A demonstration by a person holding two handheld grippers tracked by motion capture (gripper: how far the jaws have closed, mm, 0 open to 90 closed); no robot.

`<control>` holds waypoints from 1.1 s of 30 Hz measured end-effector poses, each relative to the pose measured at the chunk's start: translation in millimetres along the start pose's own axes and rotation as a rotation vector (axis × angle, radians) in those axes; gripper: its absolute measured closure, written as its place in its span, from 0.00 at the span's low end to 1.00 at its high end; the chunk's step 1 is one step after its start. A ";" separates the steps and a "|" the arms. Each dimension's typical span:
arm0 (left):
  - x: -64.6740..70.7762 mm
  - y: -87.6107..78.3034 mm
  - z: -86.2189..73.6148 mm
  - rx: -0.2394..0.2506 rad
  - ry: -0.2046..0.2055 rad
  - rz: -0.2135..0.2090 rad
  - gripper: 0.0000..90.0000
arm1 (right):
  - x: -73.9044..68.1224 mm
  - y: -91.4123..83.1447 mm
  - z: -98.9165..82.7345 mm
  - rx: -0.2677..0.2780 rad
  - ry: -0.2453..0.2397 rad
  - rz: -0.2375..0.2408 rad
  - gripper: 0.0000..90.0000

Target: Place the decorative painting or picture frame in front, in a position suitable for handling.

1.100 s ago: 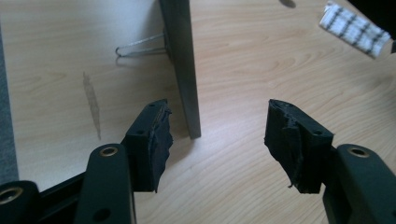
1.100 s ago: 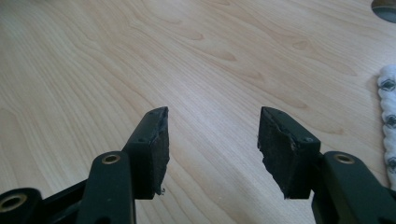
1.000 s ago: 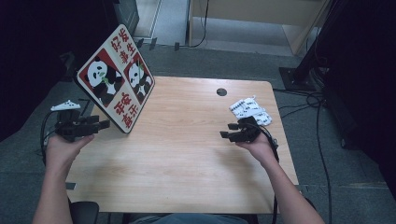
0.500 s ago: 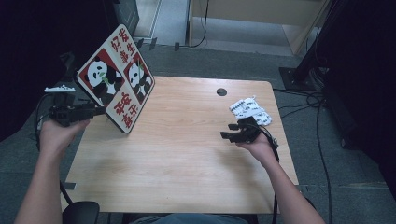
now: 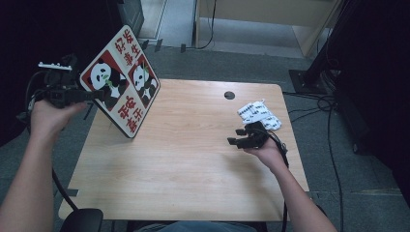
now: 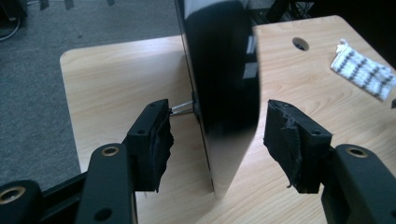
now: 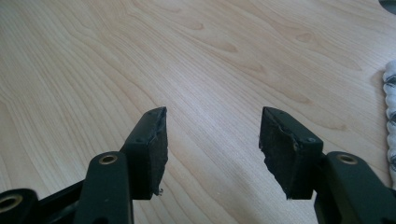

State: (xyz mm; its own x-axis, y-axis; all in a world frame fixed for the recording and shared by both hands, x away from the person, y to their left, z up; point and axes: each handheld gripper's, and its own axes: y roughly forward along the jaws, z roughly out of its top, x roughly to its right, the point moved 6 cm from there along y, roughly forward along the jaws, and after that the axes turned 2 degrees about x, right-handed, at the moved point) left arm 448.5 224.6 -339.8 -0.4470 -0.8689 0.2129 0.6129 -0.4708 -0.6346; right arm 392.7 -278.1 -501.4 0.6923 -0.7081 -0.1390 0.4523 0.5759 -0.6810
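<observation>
two claws | left claw (image 5: 99,93) raised, straddling panda board (image 5: 121,79) | right claw (image 5: 238,141) low, open

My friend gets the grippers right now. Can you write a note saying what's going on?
Left gripper: open, raised at the table's left side, jaws on either side of the panda sign board's edge. They have just been closing a little, but the pads don't touch it.
Right gripper: open, holding nothing, low over the wooden table, next to the white patterned pouch.
Board: leaning tilted, bottom corner on the table.
Done: left gripper lined up on the board.
Left: probably close on the board. Nothing is gripped yet.
</observation>
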 end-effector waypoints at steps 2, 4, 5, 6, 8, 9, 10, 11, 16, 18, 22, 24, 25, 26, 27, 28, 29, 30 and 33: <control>0.2 -1.9 8.5 -0.005 0.000 0.004 0.46 | -1.6 1.3 -0.4 -0.004 -0.002 0.000 0.48; 0.7 -3.2 16.8 -0.009 0.007 0.005 0.46 | -2.7 1.7 -0.2 -0.003 -0.006 0.001 0.48; 0.9 -3.5 20.6 -0.016 0.004 -0.005 0.46 | -2.7 1.7 -0.2 -0.003 -0.006 0.001 0.48; 0.9 -3.3 24.4 -0.020 0.001 -0.006 0.46 | -3.2 1.9 0.0 -0.003 -0.005 0.001 0.48; 0.5 -2.7 31.6 -0.032 0.008 -0.002 0.46 | -3.9 2.6 -0.2 -0.009 -0.009 0.003 0.48; 0.2 -2.4 35.2 -0.036 0.005 -0.005 0.46 | -4.1 2.8 -0.5 -0.012 -0.012 0.000 0.48; -0.5 -1.7 39.1 -0.039 0.010 0.004 0.47 | -4.1 3.1 -0.8 -0.016 -0.013 0.000 0.48; -1.3 0.0 42.4 -0.052 0.010 0.005 0.48 | -3.9 3.3 -1.0 -0.018 -0.013 0.000 0.48; -6.3 2.7 60.2 -0.058 -0.011 -0.007 0.49 | -3.9 3.9 -1.3 -0.021 -0.015 0.000 0.48; -9.0 4.8 65.4 -0.072 -0.014 -0.005 0.49 | -4.7 4.0 -1.2 -0.019 -0.014 0.003 0.48; -12.2 9.7 76.1 -0.102 -0.018 0.012 0.49 | -5.1 4.7 -1.5 -0.024 -0.016 0.007 0.48; -12.2 12.3 81.8 -0.116 -0.014 0.018 0.51 | -5.1 4.6 -1.1 -0.023 -0.019 0.007 0.48; -12.2 13.8 84.7 -0.121 -0.015 0.017 0.51 | -5.3 4.2 -1.1 -0.021 -0.018 0.007 0.48; -12.8 15.6 87.5 -0.129 -0.015 0.021 0.51 | -5.4 4.0 -1.3 -0.023 -0.018 0.007 0.47; -13.5 17.5 90.1 -0.136 -0.016 0.022 0.51 | -5.5 3.9 -1.4 -0.024 -0.018 0.007 0.47; -14.9 19.4 92.8 -0.142 -0.020 0.028 0.51 | -5.5 3.8 -1.5 -0.025 -0.020 0.007 0.47; -16.2 21.2 95.5 -0.149 -0.029 0.027 0.51 | -5.5 3.8 -1.5 -0.025 -0.020 0.007 0.47; -17.1 23.1 98.4 -0.149 -0.037 0.023 0.51 | -5.3 3.8 -1.4 -0.024 -0.021 0.007 0.47; -19.8 27.6 106.8 -0.164 -0.043 0.027 0.52 | -4.8 3.6 -1.0 -0.020 -0.019 0.006 0.47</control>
State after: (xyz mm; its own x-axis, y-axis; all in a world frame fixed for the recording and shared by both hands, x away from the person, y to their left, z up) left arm 543.9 212.5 -282.2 -0.4013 -0.8882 0.2236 0.5081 -0.4190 -0.7525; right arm 390.5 -273.0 -503.9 0.7056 -0.6967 -0.1293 0.4368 0.5714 -0.6947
